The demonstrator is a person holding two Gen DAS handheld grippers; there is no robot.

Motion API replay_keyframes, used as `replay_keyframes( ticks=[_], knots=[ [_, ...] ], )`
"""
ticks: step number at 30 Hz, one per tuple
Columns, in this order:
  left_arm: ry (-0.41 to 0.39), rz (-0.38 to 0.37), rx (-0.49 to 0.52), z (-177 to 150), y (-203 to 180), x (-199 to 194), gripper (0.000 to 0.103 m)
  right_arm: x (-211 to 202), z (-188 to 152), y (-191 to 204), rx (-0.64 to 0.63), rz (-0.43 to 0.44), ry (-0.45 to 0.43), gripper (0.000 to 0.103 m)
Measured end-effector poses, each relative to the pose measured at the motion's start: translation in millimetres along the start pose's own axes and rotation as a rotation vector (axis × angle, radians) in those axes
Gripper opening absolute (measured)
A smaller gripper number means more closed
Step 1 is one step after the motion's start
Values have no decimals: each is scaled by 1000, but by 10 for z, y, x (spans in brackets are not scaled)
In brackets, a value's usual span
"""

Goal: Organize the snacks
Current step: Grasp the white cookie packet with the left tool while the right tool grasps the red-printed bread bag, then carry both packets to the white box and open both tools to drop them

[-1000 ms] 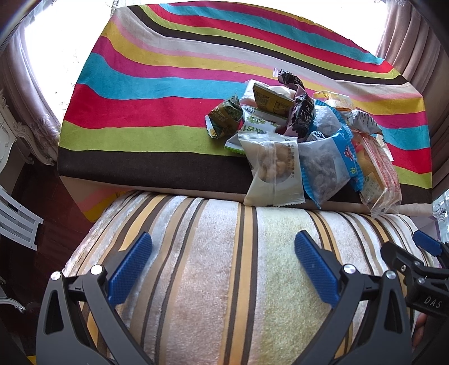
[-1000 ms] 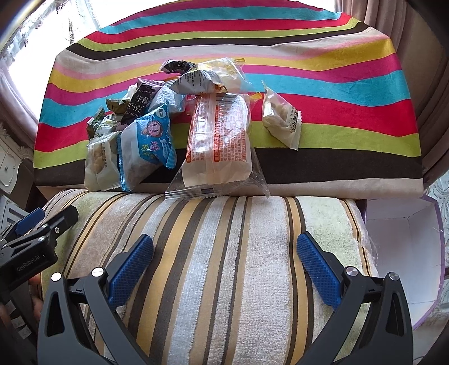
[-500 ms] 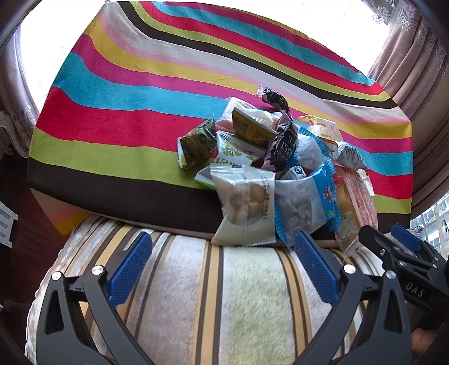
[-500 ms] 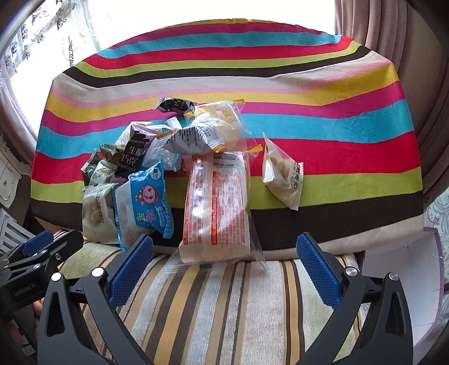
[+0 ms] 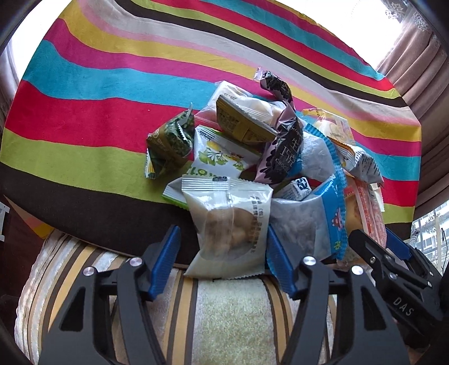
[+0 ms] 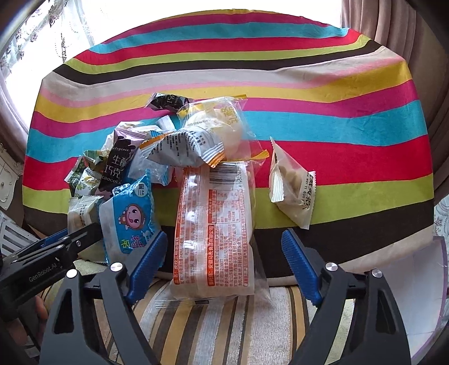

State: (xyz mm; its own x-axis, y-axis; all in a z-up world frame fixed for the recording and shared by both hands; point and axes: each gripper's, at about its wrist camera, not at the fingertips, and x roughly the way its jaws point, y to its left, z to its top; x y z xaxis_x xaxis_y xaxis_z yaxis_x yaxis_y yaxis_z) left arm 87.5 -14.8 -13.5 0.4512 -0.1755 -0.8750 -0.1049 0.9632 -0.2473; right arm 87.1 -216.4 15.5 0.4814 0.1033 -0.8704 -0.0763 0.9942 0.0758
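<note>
A pile of snack packets lies on a striped tablecloth [image 5: 84, 92]. My left gripper [image 5: 223, 248] is open, its blue pads on either side of a white packet of round biscuits [image 5: 228, 221] at the pile's near edge. A blue-and-white packet [image 5: 311, 221] lies right of it. My right gripper [image 6: 224, 254] is open around the near end of a long clear orange-printed packet [image 6: 216, 227]. A small white packet [image 6: 291, 182] lies apart on the right. A blue cartoon packet [image 6: 129, 219] lies to the left.
A striped towel-covered cushion [image 6: 219, 323] sits below the table's front edge. A white box [image 6: 412, 286] stands at the lower right. Curtains [image 6: 393, 25] hang behind the table. Each gripper shows in the other's view [image 5: 393, 275] [image 6: 50, 258].
Both grippers have moved forward from over the cushion to the table's edge. The left jaws have narrowed around the biscuit packet; the right now flanks the long packet.
</note>
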Motion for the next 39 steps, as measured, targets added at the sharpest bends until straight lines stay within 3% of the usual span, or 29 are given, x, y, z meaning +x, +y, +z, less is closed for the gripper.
replay_keyframes(
  ticks=[2, 4, 21, 29, 39],
  knots=[
    [-2, 6, 15, -3, -41, 7, 48, 22, -7, -12, 5, 14, 7, 64],
    [-10, 20, 23, -3, -66, 2, 49, 8, -20, -23, 10, 34, 4, 52],
    [-132, 82, 22, -239, -192, -482, 48, -461, -270, -211, 69, 119, -25, 46],
    [-151, 58, 57, -356, -421, -621, 48, -717, -411, -373, 99, 144, -52, 45],
    [-125, -4, 173, -498, -1004, -635, 48, -946, -550, -824, 186, 121, -89, 45]
  ],
)
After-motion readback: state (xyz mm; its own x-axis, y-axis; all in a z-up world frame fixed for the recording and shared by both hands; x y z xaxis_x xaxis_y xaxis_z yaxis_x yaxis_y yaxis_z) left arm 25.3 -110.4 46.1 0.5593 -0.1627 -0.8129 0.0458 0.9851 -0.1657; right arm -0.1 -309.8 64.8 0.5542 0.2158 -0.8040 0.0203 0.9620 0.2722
